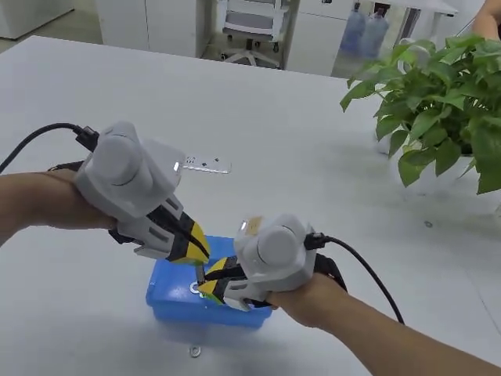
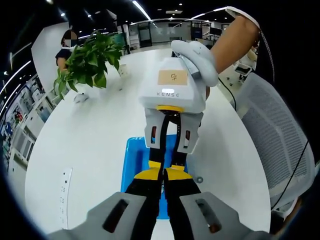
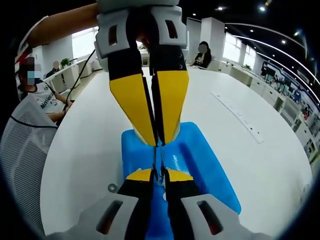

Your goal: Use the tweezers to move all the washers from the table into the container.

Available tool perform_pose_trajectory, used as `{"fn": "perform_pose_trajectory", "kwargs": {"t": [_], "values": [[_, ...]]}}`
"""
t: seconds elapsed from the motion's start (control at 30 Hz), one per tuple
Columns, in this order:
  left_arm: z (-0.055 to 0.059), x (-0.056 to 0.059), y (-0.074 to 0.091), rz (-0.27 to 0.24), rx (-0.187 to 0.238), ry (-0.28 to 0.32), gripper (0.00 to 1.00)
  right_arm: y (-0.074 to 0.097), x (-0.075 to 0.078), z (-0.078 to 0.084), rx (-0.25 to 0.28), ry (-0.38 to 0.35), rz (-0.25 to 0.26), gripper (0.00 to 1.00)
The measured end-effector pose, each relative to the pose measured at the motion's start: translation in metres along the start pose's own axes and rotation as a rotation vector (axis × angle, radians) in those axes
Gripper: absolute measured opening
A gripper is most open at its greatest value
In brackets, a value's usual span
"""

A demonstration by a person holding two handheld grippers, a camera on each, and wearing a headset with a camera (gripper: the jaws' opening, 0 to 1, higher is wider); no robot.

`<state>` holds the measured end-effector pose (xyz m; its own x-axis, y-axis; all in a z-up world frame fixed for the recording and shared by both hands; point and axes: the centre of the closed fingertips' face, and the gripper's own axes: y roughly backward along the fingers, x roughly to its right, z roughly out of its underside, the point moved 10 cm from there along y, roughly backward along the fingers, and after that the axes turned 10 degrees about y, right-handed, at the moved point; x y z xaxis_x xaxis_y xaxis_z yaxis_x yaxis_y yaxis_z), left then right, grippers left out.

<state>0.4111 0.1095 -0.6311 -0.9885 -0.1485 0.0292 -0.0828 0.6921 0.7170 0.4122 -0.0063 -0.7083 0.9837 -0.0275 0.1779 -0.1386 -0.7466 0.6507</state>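
Left gripper (image 3: 156, 141) and right gripper (image 3: 159, 176) both pinch the tweezers (image 3: 158, 159), jaws nearly shut, above the blue container (image 3: 205, 170). One washer (image 3: 113, 188) lies on the counter (image 3: 80, 150) just beside it; a plant (image 1: 438, 102) stands well apart.

Left gripper (image 2: 162, 176) rises from the bottom edge on grey bases with black fingers and yellow tips, jaws drawn close together and meeting tip to tip with the white-bodied right gripper (image 2: 165, 163), which comes down from the top with a bare forearm (image 2: 234, 37) behind it. Both tip pairs sit over the blue rectangular plastic container (image 2: 132, 159) on the white round table (image 2: 95, 135). One small metal washer (image 2: 199, 179) lies on the table just beside the container, with a leafy green potted plant (image 2: 89, 59) far back left and a grey mesh chair (image 2: 280, 145) at right.
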Motion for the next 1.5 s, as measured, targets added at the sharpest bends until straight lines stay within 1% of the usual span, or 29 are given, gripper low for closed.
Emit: {"fn": "perform_pose_trajectory", "kwargs": {"t": [0.4, 0.9, 1.17, 1.5], "values": [[-0.008, 0.006, 0.009, -0.003, 0.001, -0.014, 0.05, 0.008, -0.003, -0.008, 0.012, 0.015, 0.01, 0.11], [-0.024, 0.02, 0.024, -0.006, -0.007, -0.054, 0.05, 0.026, -0.012, -0.022, 0.042, 0.038, 0.017, 0.13], [-0.031, 0.03, 0.029, -0.005, -0.013, -0.071, 0.05, 0.033, -0.02, -0.026, 0.046, 0.06, 0.017, 0.14], [-0.038, 0.046, 0.033, 0.002, -0.018, -0.096, 0.05, 0.038, -0.031, -0.033, 0.063, 0.074, 0.02, 0.14]]}}
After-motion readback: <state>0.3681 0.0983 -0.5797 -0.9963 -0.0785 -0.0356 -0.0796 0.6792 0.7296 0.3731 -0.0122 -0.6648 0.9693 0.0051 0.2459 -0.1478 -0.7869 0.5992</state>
